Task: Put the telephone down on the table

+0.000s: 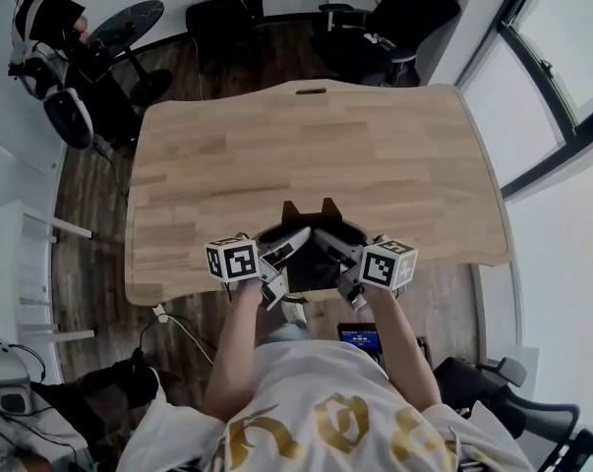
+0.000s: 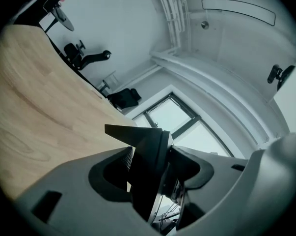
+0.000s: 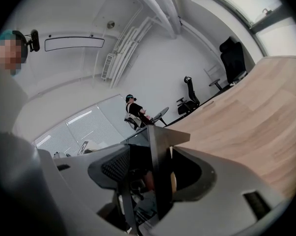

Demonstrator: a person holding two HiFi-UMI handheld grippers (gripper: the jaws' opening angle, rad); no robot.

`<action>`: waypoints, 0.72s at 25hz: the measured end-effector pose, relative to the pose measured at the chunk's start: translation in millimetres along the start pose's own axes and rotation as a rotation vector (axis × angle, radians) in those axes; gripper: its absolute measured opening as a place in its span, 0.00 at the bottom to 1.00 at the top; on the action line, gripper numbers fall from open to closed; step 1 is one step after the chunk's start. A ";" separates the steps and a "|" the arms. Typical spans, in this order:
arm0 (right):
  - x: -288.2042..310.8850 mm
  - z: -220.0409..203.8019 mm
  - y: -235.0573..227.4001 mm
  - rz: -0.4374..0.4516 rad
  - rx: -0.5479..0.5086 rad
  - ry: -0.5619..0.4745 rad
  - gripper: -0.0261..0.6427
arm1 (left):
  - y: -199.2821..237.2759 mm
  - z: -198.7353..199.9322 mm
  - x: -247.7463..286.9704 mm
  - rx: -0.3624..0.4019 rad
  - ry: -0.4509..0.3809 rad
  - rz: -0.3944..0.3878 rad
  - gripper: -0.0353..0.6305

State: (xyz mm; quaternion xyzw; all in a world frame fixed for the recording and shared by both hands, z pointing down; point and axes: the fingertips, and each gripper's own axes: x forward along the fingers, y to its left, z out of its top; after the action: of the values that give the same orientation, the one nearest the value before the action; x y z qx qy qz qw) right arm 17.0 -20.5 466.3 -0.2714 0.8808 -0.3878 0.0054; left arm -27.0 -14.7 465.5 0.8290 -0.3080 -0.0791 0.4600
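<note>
The person's forearms (image 1: 239,337) are angling inward, left gripper (image 2: 148,168) and right gripper (image 3: 155,168) each clamping the dark telephone (image 1: 311,265) at the table's (image 1: 306,146) near edge.

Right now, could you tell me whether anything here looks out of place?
Nothing looks spilled or damaged. The telephone is not yet set down: the left gripper and right gripper clamp it at the near edge of the table.
</note>
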 end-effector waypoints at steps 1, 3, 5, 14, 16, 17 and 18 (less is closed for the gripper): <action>9.4 3.8 -4.6 -0.007 0.005 0.000 0.39 | 7.6 7.9 2.2 -0.004 0.005 -0.004 0.40; 27.2 12.4 -13.4 -0.020 0.011 -0.002 0.39 | 21.9 24.1 6.8 -0.006 0.014 -0.011 0.40; 40.0 18.4 -20.1 -0.029 0.013 -0.010 0.39 | 32.7 35.6 10.6 -0.003 0.027 -0.021 0.40; 49.1 24.4 -40.1 -0.069 0.020 -0.033 0.39 | 47.9 42.7 27.8 -0.008 0.082 -0.063 0.40; 49.6 35.0 -42.5 -0.071 0.007 -0.039 0.39 | 46.7 49.8 34.3 -0.012 0.082 -0.073 0.40; 51.3 41.1 -44.5 -0.073 0.003 -0.044 0.39 | 47.2 55.2 38.3 -0.012 0.084 -0.078 0.40; 53.1 45.7 -46.4 -0.077 0.004 -0.048 0.39 | 47.1 59.9 41.7 -0.010 0.088 -0.083 0.40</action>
State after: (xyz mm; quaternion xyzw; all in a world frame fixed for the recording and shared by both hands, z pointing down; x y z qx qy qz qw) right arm 3.8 -102.7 476.9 -0.3141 0.8687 -0.3829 0.0121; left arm -39.2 -100.0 476.3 0.8415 -0.2523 -0.0633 0.4736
